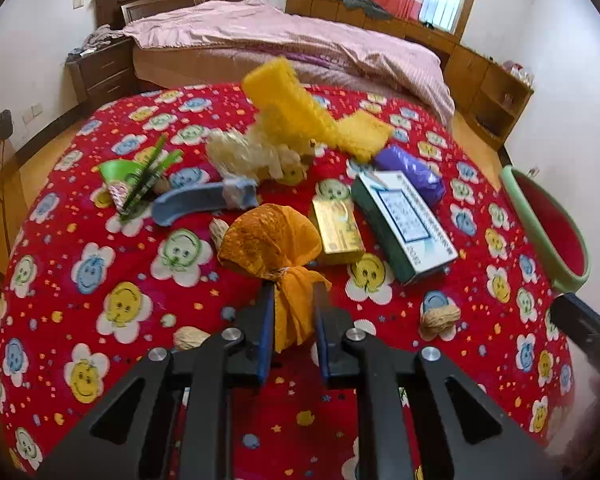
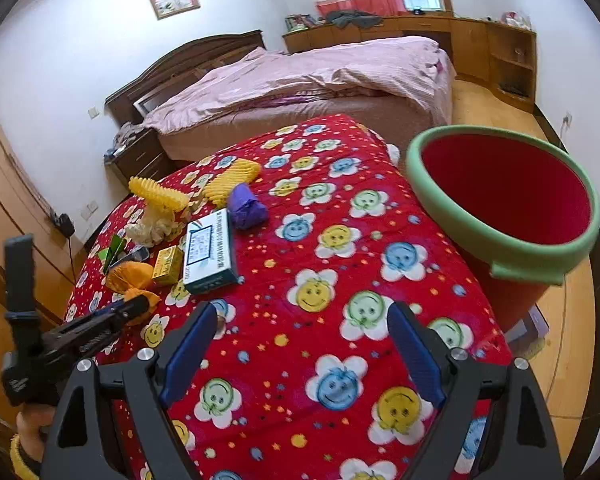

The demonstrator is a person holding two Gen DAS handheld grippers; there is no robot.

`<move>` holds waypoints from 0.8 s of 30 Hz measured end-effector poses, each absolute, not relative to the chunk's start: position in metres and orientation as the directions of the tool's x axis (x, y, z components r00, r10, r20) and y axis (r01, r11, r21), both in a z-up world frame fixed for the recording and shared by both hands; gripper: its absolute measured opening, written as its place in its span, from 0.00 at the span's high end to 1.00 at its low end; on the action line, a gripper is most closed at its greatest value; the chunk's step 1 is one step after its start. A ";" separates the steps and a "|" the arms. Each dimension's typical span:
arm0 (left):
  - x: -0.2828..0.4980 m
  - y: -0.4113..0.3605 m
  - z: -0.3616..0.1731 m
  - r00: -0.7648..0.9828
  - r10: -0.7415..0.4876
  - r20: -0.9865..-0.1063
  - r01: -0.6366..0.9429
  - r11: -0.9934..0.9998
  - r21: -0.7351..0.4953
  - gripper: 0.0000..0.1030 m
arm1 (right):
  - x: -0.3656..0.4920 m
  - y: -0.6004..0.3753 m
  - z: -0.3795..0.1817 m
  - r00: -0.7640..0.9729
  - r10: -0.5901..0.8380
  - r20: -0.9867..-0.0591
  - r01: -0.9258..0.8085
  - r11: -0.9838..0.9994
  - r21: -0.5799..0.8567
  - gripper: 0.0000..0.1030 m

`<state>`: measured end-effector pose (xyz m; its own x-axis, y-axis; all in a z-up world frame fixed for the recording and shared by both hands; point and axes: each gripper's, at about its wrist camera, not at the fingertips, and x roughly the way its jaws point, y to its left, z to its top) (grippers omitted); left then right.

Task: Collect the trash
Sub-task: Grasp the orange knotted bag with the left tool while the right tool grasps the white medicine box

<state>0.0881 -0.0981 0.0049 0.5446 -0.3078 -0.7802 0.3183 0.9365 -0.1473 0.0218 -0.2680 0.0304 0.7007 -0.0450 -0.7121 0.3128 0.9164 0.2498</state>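
My left gripper (image 1: pixel 294 294) is shut on the twisted tail of an orange mesh bag (image 1: pixel 274 240), which lies on the red flowered cloth (image 1: pixel 100 240). The bag also shows in the right wrist view (image 2: pixel 134 276) with the left gripper (image 2: pixel 138 304) on it. My right gripper (image 2: pixel 300 320) is open and empty above the cloth (image 2: pixel 320 240). A red bin with a green rim (image 2: pixel 504 196) stands at the table's right edge, also seen in the left wrist view (image 1: pixel 548 228). Other trash lies beyond the bag: a gold box (image 1: pixel 336 228), a white-green box (image 1: pixel 404 224), a purple bag (image 1: pixel 412 170), yellow foam netting (image 1: pixel 296 112).
A blue piece (image 1: pixel 204 202), a green wrapper (image 1: pixel 136 178), white foam netting (image 1: pixel 252 156) and peanut shells (image 1: pixel 440 318) also lie on the cloth. A bed with a pink cover (image 1: pixel 300 36) stands behind the table. Wooden cabinets (image 2: pixel 492 48) line the far wall.
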 end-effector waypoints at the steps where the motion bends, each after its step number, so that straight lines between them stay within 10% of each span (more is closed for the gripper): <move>1: 0.088 -0.095 0.008 0.553 -0.307 -0.774 0.313 0.938 -0.148 0.83 | 0.025 -0.266 0.030 0.700 -0.041 -0.713 0.305 0.920 0.246 0.14; 24: 0.105 -0.049 0.010 0.600 -0.265 -0.755 0.208 0.963 -0.173 0.83 | 0.126 -0.208 -0.005 0.622 0.027 -0.782 0.152 0.976 0.155 0.18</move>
